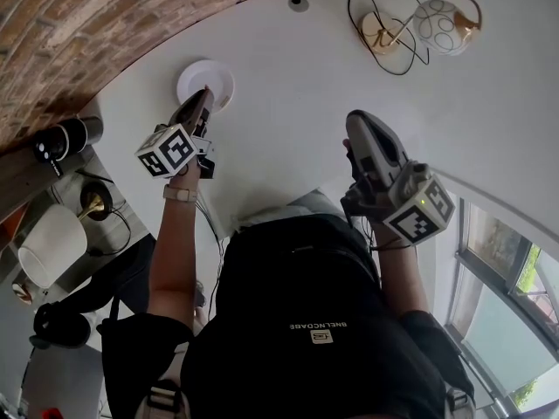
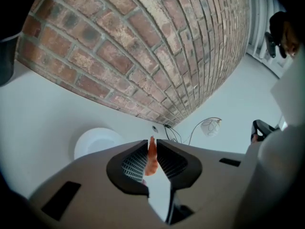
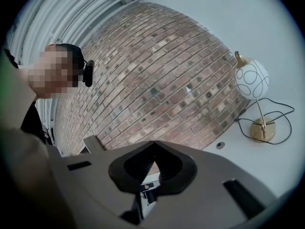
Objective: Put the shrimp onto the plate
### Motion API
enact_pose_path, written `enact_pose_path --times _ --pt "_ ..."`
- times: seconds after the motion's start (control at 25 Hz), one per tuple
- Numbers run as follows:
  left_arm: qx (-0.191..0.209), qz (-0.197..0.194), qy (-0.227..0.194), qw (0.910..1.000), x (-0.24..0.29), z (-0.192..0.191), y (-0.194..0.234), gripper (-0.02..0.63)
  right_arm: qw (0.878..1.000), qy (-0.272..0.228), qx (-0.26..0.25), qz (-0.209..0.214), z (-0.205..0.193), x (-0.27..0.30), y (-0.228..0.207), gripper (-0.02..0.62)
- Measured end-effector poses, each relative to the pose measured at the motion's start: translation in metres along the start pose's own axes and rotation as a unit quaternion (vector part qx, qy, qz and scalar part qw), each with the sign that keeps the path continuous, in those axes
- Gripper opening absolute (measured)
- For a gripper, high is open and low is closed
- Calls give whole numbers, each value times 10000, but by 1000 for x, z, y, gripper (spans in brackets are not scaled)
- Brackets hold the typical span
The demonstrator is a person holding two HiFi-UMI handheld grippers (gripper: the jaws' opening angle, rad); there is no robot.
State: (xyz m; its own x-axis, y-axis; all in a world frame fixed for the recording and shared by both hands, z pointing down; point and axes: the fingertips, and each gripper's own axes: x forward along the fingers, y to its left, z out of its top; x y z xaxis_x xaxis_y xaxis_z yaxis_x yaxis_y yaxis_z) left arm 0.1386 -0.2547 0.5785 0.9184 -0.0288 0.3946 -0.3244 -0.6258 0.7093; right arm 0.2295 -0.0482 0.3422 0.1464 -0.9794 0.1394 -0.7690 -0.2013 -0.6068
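- The shrimp (image 2: 151, 157) was gripped between the jaws of the left gripper (image 2: 151, 149), which were closed on it. Its orange tip stood just above the jaw tips. The hold was judged to be a carrying grip for the transfer.
- The plate (image 2: 97, 141), white and bare, was seen on the white table (image 2: 43, 104) at about 10 o'clock from those jaw tips, near them but not beneath them. In the head view it lay at 12 o'clock, just beyond the left gripper. The shrimp was therefore judged not yet delivered.
- The right gripper (image 3: 152, 162) was shut with nothing between its jaws. It was held at 3 o'clock of the left one, well apart, and was judged idle and out of the way.
- A line of pale letters was noticed on the person's black garment (image 1: 314, 321), but it appeared inverted and was not read with confidence. On the marker cubes only square patterns were seen.
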Motion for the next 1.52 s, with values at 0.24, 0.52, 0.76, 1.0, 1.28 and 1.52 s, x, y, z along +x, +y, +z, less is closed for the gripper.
enact_pose_path --times 0.24,0.52,0.76,1.0,1.28,1.52 --pt "13 118 241 9996 17 -20 17 60 9999 15 63 -93 -2 3 -3 3" --pt "204 400 469 9979 30 -35 36 60 9997 55 107 -191 -4 2 -9 3" --pt "142 617 575 9963 35 -46 49 60 9997 62 110 -195 -5 0 -10 3" --pt "133 765 595 9952 42 -55 58 60 9996 78 124 -222 -7 -1 -11 3" --pt "156 943 745 9926 43 -65 70 60 9996 79 124 -239 -7 0 -12 3" --pt "128 934 767 9926 46 -69 70 60 9995 95 137 -275 -8 0 -14 3"
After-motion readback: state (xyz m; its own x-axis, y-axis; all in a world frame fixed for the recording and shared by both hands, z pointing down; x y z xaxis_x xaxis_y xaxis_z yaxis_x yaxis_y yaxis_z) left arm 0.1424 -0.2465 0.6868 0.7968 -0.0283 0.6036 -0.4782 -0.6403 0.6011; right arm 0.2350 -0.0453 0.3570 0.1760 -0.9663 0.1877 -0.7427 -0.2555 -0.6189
